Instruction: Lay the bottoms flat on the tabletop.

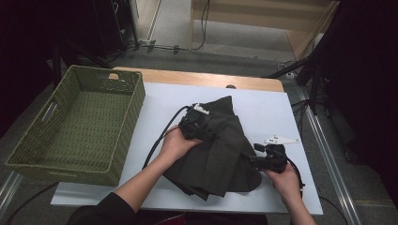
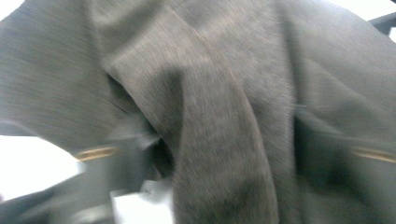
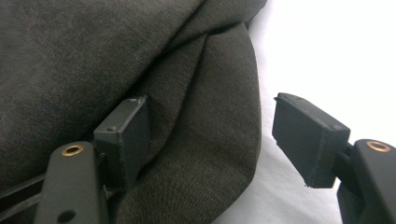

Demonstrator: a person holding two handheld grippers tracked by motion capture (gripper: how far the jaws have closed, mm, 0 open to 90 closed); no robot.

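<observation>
A dark olive-grey garment (image 1: pixel 220 150) lies loosely folded on the white table top (image 1: pixel 267 110). In the high view my left gripper (image 1: pixel 205 132) rests on the garment's upper left part, held by a hand. In the left gripper view blurred folds of the garment (image 2: pixel 224 93) drape over and between the jaws, which stand wide apart. At the garment's right edge my right gripper (image 1: pixel 248 158) is open; its left pad (image 3: pixel 128 130) presses on the cloth (image 3: pixel 93 70) and its right pad (image 3: pixel 308 137) hangs over bare table, with the hem between them.
A large green woven basket (image 1: pixel 75 126) stands at the table's left, with nothing visible inside. White table surface lies bare behind and to the right of the garment. Cables, stands and a wooden platform are on the floor beyond the table.
</observation>
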